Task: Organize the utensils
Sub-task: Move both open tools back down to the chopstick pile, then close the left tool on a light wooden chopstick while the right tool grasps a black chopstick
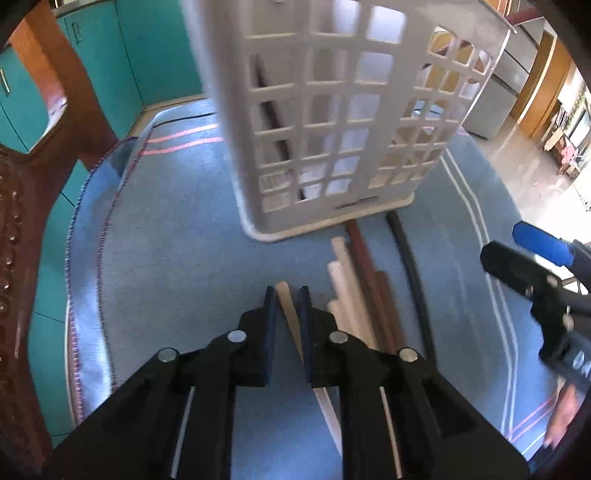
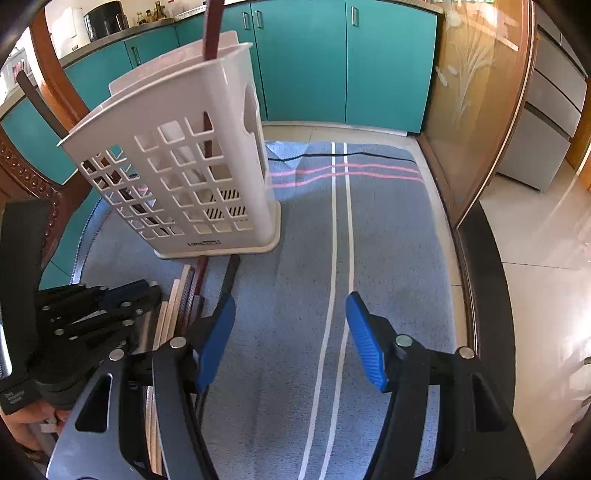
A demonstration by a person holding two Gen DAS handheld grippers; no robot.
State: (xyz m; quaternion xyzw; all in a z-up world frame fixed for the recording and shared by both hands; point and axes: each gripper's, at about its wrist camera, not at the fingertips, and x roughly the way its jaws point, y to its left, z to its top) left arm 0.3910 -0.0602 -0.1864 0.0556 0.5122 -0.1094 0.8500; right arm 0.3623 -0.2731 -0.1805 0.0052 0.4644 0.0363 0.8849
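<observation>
A white lattice utensil holder (image 1: 332, 122) stands on the blue cloth (image 1: 177, 258), with a brown stick and a dark stick standing in it (image 2: 212, 33). Several loose sticks (image 1: 365, 295), pale, brown and black, lie in front of it. My left gripper (image 1: 288, 295) is shut on a pale wooden stick (image 1: 290, 314) at the left of the pile. My right gripper (image 2: 291, 314) is open and empty over the cloth, right of the sticks (image 2: 184, 295); it also shows in the left wrist view (image 1: 535, 258).
Teal cabinets (image 2: 332, 62) stand behind the table. A carved wooden chair back (image 1: 14, 240) is at the left. A wood-framed glass panel (image 2: 476, 92) stands at the right. The cloth has white stripes (image 2: 340, 240) running down its middle.
</observation>
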